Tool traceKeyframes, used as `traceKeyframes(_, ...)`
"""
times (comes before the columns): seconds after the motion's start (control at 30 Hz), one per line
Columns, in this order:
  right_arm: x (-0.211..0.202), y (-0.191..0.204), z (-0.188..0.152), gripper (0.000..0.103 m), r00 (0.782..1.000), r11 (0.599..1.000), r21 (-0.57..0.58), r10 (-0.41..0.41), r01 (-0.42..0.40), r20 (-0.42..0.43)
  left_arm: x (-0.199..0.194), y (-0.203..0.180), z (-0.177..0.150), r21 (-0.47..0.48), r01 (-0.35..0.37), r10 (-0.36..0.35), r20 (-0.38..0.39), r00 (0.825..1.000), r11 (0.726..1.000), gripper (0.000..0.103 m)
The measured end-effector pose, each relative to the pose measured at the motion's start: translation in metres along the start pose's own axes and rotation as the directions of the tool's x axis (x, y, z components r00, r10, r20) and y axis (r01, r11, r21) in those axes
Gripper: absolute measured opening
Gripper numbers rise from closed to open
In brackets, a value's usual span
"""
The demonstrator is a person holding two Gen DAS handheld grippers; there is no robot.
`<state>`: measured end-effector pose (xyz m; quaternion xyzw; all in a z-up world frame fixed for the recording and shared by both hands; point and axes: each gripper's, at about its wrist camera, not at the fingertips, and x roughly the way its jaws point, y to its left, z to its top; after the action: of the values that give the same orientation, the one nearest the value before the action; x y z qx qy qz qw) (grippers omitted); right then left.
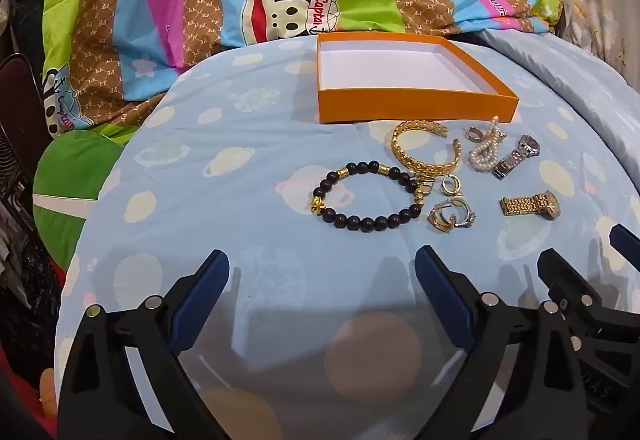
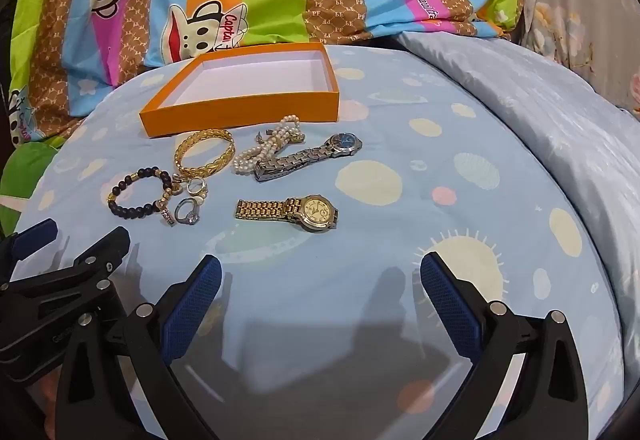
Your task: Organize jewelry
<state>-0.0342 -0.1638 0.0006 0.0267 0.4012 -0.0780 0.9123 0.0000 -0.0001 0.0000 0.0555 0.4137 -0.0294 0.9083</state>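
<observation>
Both the left gripper (image 1: 322, 282) and the right gripper (image 2: 320, 286) hung with jaws spread wide and empty, short of the jewelry heaped on the bed just in front of the empty orange box (image 2: 240, 111). The gold watch (image 2: 290, 211), nearest the right jaws, looked heavy and slick, best pinched across its stiff band. The pearl strand (image 2: 264, 147) looked limp and tangle-prone, and the rings (image 1: 450, 215) small and fiddly on soft bedding.

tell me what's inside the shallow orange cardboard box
Nothing: the orange cardboard box shows only its bare white lining. Its near wall hides a thin strip of floor in both views.
</observation>
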Motion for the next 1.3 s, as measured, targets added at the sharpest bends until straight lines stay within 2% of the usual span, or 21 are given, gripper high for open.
traceKeyframes(1.3,0.003,0.0004,0.0003,0.098,1.0,1.0,-0.007,-0.001,0.001,-0.008,-0.0009,-0.0013,0.0008,0.006,-0.004,0.004,0.007,1.0,1.0,0.088)
